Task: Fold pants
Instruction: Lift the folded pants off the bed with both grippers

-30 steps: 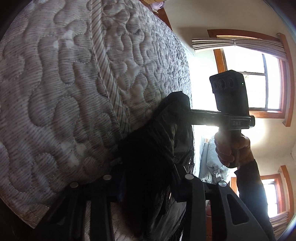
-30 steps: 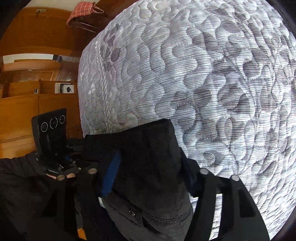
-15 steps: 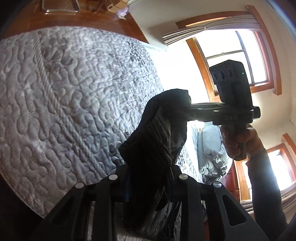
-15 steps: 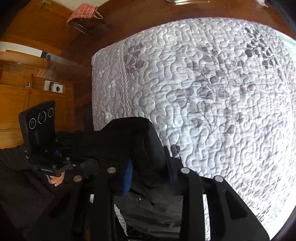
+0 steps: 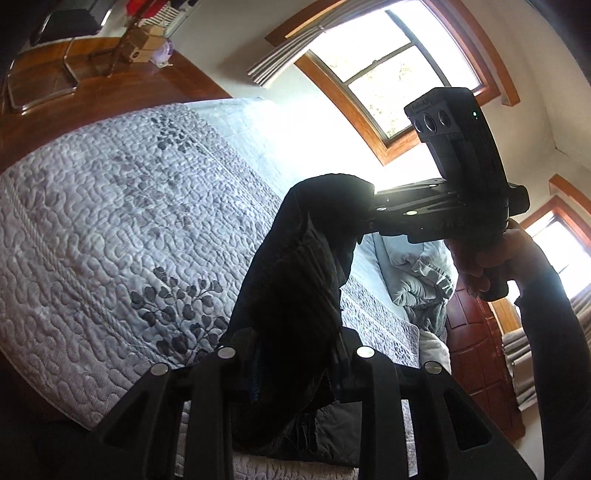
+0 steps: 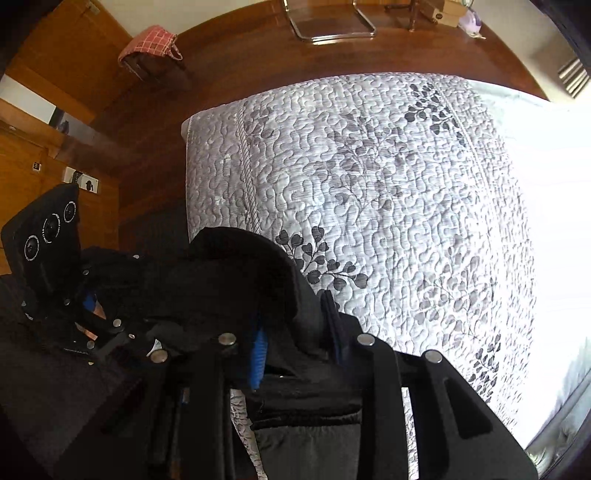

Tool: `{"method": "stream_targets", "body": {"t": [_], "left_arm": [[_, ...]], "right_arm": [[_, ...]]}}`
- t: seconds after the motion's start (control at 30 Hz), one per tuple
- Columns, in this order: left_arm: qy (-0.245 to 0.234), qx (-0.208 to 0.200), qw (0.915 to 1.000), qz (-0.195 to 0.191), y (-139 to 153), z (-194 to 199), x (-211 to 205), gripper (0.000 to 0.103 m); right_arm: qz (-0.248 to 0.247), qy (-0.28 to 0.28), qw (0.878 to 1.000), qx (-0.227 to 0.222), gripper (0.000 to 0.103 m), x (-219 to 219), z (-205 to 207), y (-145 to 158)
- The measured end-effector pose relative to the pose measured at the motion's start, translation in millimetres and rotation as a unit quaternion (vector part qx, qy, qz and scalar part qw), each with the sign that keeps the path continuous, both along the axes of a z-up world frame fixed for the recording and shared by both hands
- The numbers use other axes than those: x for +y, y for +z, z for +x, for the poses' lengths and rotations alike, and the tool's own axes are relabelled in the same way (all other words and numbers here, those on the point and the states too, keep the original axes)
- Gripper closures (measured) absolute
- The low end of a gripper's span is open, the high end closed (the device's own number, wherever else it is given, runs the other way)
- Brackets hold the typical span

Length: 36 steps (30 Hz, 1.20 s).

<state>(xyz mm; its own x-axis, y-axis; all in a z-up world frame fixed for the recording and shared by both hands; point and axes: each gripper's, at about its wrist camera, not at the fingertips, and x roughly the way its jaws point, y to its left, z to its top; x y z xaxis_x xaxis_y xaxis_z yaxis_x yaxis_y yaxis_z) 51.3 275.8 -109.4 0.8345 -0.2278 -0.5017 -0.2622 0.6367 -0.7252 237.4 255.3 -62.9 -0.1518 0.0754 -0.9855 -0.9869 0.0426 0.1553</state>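
The black pants point(image 5: 295, 280) hang in the air above the bed, stretched between both grippers. My left gripper point(image 5: 295, 354) is shut on one end of the pants' edge. My right gripper point(image 6: 295, 343) is shut on the other end of the pants point(image 6: 236, 277). The right gripper also shows in the left wrist view point(image 5: 365, 218), biting the cloth's upper corner. The left gripper shows in the right wrist view point(image 6: 122, 317) at the far left. The rest of the pants hangs down below both grippers, mostly hidden.
A grey quilted bedspread point(image 5: 110, 229) with a leaf pattern covers the bed below point(image 6: 388, 184). Pillows point(image 5: 417, 277) lie at the head of the bed. Wooden floor point(image 6: 229, 62), a metal chair frame point(image 6: 332, 29) and a red checked cloth point(image 6: 151, 44) lie beyond the foot. Windows point(image 5: 388, 70) are behind.
Both grippers have risen well above the bed with the pants held between them. The bedspread looks much farther away and more of the room shows.
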Motion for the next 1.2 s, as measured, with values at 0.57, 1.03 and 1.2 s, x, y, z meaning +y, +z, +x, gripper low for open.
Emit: {"method": "stream_targets", "body": {"t": [0.57, 1.03, 1.2], "left_arm": [[-0.091, -0.018, 0.9921, 0.084, 62, 28, -99, 0.076], [-0.157, -0.023, 0.9784, 0.133, 80, 46, -173, 0.076], [-0.178, -0.023, 0.9733, 0.143, 81, 52, -198, 0.076]], "right_arm": [[0.044, -0.067, 0.996, -0.05, 0.079, -117, 1, 60], [0.065, -0.115, 0.988, -0.078, 0.08, -201, 4, 78], [0.067, -0.129, 0.986, -0.085, 0.081, -230, 4, 79]]}}
